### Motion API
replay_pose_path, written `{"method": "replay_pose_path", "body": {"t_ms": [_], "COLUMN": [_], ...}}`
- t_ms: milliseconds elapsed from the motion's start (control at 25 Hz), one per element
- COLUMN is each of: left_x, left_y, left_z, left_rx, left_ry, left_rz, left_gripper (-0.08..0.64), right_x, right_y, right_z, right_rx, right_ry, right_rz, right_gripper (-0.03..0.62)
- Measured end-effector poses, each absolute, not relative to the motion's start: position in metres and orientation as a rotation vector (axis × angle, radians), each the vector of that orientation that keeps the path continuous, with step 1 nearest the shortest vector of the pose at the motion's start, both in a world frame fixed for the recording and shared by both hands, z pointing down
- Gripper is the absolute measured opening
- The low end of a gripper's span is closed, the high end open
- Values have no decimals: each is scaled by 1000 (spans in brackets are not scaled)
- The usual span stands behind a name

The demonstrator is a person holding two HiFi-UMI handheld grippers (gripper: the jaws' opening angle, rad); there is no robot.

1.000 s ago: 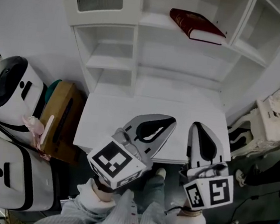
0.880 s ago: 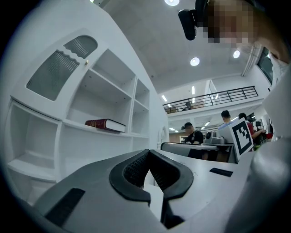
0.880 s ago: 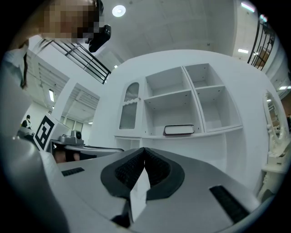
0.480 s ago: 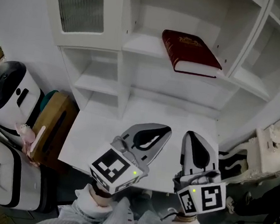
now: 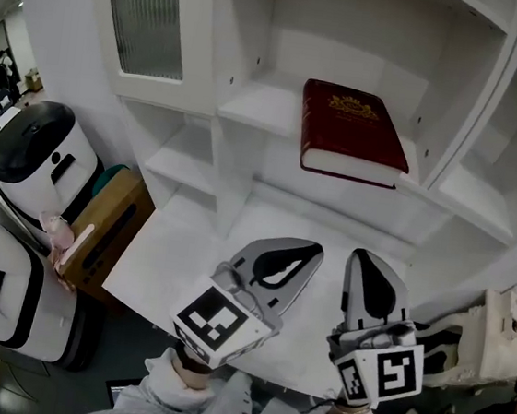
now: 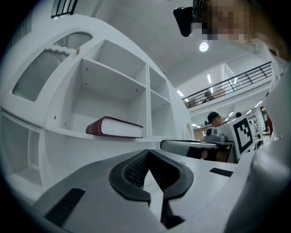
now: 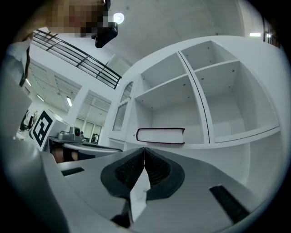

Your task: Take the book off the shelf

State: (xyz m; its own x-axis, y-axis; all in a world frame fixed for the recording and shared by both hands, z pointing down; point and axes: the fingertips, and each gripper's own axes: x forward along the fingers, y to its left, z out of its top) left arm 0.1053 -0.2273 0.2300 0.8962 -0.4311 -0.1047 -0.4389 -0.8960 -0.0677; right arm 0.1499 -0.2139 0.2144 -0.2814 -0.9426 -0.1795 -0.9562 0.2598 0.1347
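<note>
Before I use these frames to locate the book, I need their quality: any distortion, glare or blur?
Head view: shelf uprights bow from the wide lens, light dim and even, book sharp. Left gripper view: dark round vignette, heavy curving, ceiling lamp glaring upper right, book clear. Right gripper view: same vignette and curving, second lamp glaring at top, book crisp.

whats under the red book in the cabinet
The red book lies flat straight on the white shelf board. The patch of board beneath its cover is hidden by the book itself.
</note>
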Motion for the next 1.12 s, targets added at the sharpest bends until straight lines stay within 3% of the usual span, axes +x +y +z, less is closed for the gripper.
{"method": "replay_pose_path", "body": {"t_ms": [1120], "left_x": [99], "left_y": [-288], "left_z": [207], "left_rx": [-2816], "left_ry": [885], "left_rz": [119], "left_gripper": [12], "right_x": [161], "right_y": [-271], "right_z": [193], "right_rx": [-1758], "right_ry": [2491], "right_rz": [438], "right_gripper": [15]}}
